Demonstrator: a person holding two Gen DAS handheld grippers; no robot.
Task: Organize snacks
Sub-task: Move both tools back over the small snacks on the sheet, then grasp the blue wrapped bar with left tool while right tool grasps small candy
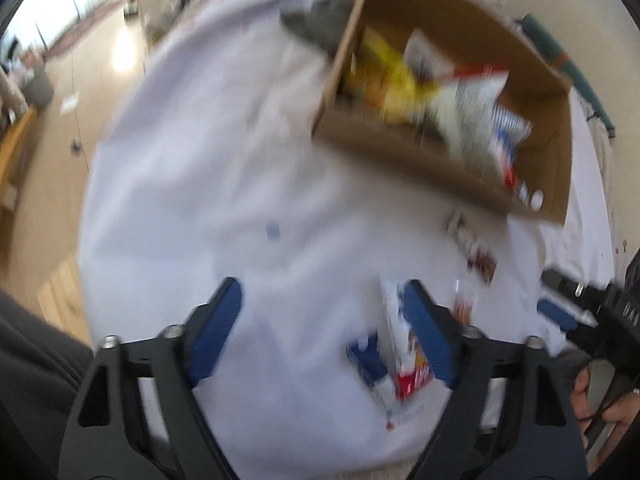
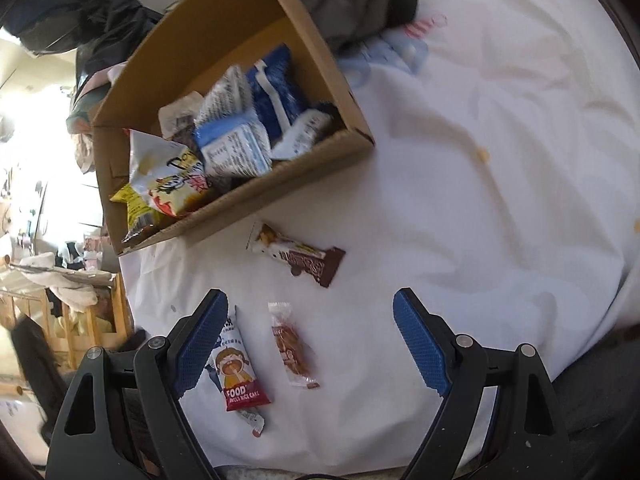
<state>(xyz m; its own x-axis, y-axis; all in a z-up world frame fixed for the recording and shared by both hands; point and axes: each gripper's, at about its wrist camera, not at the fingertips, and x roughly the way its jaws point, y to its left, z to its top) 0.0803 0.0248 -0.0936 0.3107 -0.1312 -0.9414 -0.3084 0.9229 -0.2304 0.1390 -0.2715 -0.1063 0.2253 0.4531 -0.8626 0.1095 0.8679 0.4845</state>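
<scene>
Both tongs spread: left gripper [image 1: 322, 308] beside rice cake packet [image 2: 236, 364], "FOOD" legible; right gripper [image 2: 310, 320] over clear-wrapped snack [image 2: 292, 346]. Chocolate bar [image 2: 298, 256] near cardboard box [image 2: 256, 196], text unreadable.

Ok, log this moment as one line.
left gripper: open, empty | right gripper: open, empty | loose: rice cake packet, chocolate bar | cardboard box: part-filled

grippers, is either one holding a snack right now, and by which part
Nothing is held. The left gripper and right gripper both stand open above the white sheet, with the rice cake packet lying loose below them.
</scene>
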